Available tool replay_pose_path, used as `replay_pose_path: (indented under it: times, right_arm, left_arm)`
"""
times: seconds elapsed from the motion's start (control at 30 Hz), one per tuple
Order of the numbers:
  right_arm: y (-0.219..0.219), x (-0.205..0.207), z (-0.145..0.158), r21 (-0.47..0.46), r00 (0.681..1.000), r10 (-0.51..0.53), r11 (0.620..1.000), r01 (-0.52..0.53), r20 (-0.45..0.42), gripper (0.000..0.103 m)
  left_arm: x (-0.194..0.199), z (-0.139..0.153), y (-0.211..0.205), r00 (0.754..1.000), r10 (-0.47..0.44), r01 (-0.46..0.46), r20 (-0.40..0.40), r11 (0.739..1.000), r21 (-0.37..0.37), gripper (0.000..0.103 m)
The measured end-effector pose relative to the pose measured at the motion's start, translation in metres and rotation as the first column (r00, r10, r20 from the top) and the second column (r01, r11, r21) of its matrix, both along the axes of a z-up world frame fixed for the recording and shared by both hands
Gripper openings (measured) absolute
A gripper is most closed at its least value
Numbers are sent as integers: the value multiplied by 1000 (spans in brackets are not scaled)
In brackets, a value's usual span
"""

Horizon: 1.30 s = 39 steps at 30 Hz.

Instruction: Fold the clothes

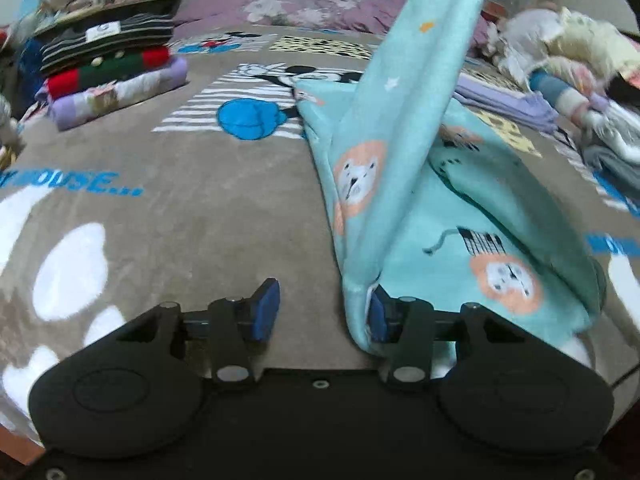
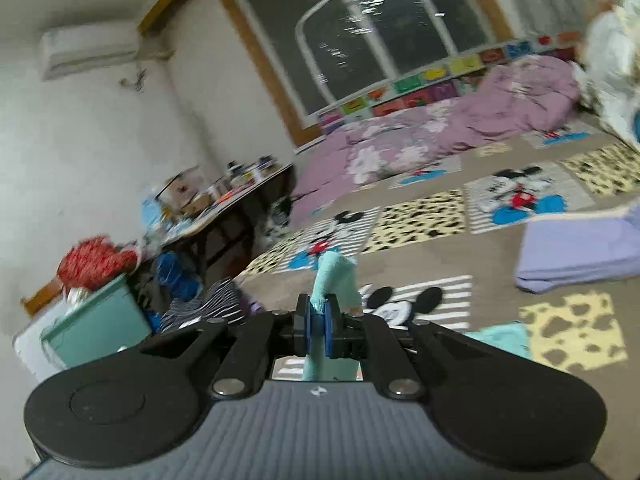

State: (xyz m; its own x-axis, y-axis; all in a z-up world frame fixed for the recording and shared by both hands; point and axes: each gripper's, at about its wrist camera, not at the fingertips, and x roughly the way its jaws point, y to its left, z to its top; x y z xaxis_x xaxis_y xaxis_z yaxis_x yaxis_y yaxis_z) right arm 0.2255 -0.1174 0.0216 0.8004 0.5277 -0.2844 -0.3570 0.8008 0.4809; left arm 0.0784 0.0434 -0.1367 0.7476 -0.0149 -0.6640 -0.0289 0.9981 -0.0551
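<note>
Left gripper [image 1: 322, 312] sat low centre of its frame, fingers spread apart; teal animal-print fabric garment [image 1: 404, 184] draped over its right pad only, rising to upper right. Garment lay on brown cartoon-print blanket [image 1: 180, 208]. Right gripper [image 2: 316, 328] was clamped tight on a teal fold [image 2: 332, 280] at centre frame. Stack of folded clothes [image 1: 112, 76] upper left

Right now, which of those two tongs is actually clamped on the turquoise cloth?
The right tongs: their blue pads are pinched shut on the turquoise lion-print garment. The left tongs stand wide open, the cloth only draped against one pad.
</note>
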Motion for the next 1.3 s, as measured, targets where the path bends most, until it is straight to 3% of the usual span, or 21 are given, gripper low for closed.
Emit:
replay_pose_path:
  times: [0.2, 0.53, 0.73, 0.9, 1.1, 1.23, 1.3]
  right_arm:
    - [-49, -5, -23, 56, 995, -83, 995, 86, -47, 8]
    - [-118, -36, -80, 146, 972, -195, 966, 214, -132, 8]
    - [-158, -72, -134, 209, 933, -285, 920, 331, -222, 8]
    - [-174, -83, -170, 226, 913, -305, 902, 368, -270, 8]
    - [-177, -72, -174, 249, 932, -275, 910, 332, -235, 8]
    - [-177, -65, -169, 262, 947, -250, 918, 297, -200, 8]
    - [-178, -66, -168, 279, 952, -241, 917, 287, -188, 8]
  left_arm:
    - [-4, -3, -13, 998, -54, 51, 17, 992, 114, 45]
    - [-8, -6, -19, 995, -94, 88, 27, 981, 172, 45]
    - [-9, -7, -14, 993, -111, 105, 31, 982, 154, 46]
    - [-12, -3, -16, 985, -170, 163, 25, 971, 175, 47]
    - [-30, 16, 10, 956, -293, 291, 20, 954, 66, 47]
    - [-33, 26, 33, 964, -253, 258, 84, 964, -64, 35]
    - [-29, 29, 39, 966, -218, 235, 137, 964, -127, 34]
